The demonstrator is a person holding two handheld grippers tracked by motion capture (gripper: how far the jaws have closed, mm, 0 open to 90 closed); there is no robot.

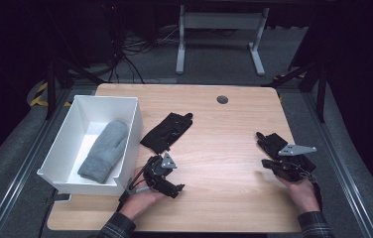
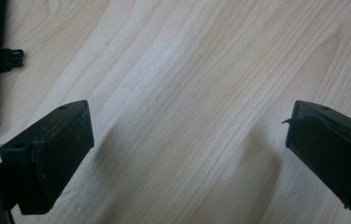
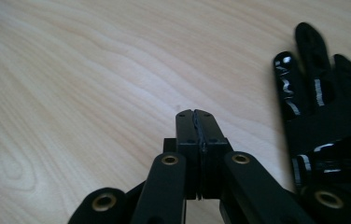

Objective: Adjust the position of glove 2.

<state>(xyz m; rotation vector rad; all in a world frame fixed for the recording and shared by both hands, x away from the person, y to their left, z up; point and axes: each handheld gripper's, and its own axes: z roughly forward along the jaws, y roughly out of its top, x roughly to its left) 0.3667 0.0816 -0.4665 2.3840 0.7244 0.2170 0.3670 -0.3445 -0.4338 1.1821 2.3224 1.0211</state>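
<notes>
the left tool [image 1: 167,184] hangs with jaws wide apart over bare tabletop [image 1: 224,148], near the black fabric glove [image 1: 167,131] beside the white plastic bin [image 1: 127,131] holding a grey knit mitten [image 1: 104,149]. the right tool [image 3: 196,116], jaws together and empty, sits beside another black glove [image 3: 325,121]. next step, likely: grasp a glove and bin it.

mitten [image 1: 104,150] in bin [image 1: 134,130] | glove [image 1: 167,131] right of bin | table [image 1: 224,163] beneath

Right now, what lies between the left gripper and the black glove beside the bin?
Bare wood, by the high view: left gripper, glove, nothing between them.
</notes>
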